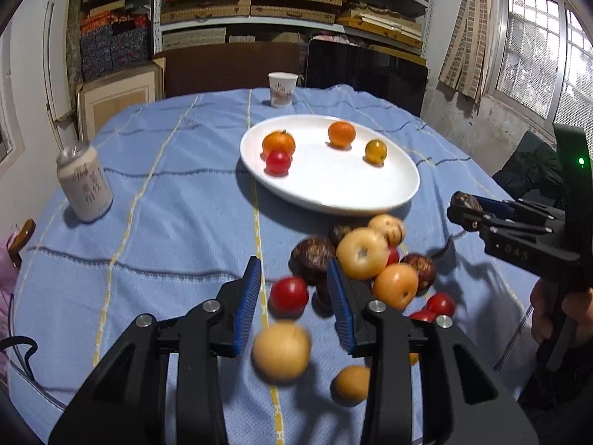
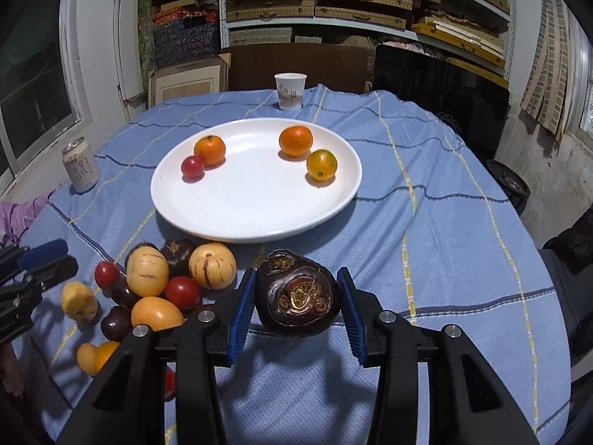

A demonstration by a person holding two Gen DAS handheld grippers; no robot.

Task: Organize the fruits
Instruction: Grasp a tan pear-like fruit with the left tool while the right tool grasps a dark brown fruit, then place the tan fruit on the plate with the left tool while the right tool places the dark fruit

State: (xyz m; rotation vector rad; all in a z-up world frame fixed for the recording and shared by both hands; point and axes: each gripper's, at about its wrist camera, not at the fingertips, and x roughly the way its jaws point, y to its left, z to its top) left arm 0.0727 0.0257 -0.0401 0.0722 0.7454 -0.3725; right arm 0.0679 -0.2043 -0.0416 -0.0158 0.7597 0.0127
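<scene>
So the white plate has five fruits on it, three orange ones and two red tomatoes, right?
Not quite. The plate holds four fruits: three orange ones and only one red tomato. The right wrist view shows it clearly, with the tomato sitting next to the left orange one. The other red tomatoes are in the pile on the cloth, in front of the plate.
</scene>
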